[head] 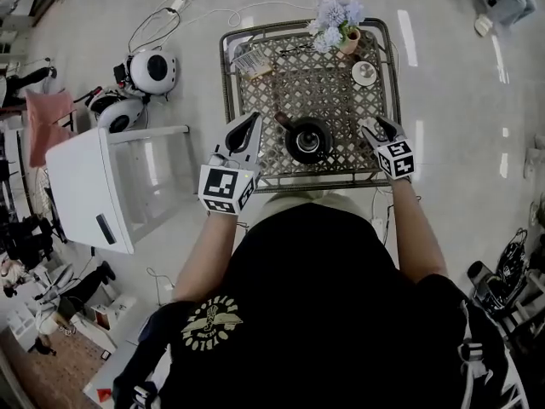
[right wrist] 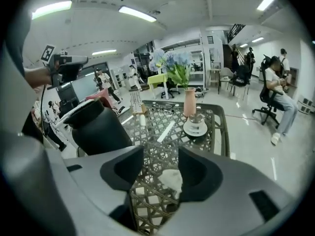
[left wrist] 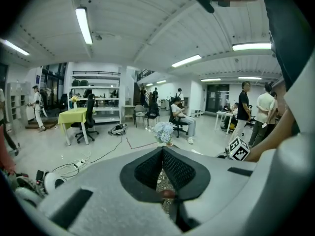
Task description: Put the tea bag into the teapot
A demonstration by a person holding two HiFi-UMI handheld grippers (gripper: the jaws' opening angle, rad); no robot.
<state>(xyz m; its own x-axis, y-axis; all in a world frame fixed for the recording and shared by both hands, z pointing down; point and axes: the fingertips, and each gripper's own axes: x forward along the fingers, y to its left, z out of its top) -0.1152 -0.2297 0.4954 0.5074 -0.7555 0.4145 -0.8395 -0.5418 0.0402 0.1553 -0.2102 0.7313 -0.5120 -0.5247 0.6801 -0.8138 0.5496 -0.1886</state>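
Observation:
A black teapot [head: 307,139] [right wrist: 96,127] stands near the front of the lattice table [head: 306,83], its top showing open from above. My right gripper [head: 377,127] [right wrist: 160,163] is low at the table's front right, to the right of the pot, open. A white tea bag [right wrist: 172,178] lies on the lattice between its jaws, close to the right one, with no pad pressing it. My left gripper [head: 253,120] [left wrist: 162,151] is held up left of the pot, its jaws together at the tips. A small brown bit shows low behind them; I cannot tell what it is.
A vase of blue flowers [head: 336,20] [right wrist: 189,102] and a cup on a saucer [head: 364,72] [right wrist: 195,127] stand at the table's far right. A small packet [head: 253,62] lies far left. A white cabinet [head: 111,186] stands left of the table. People are in the room beyond.

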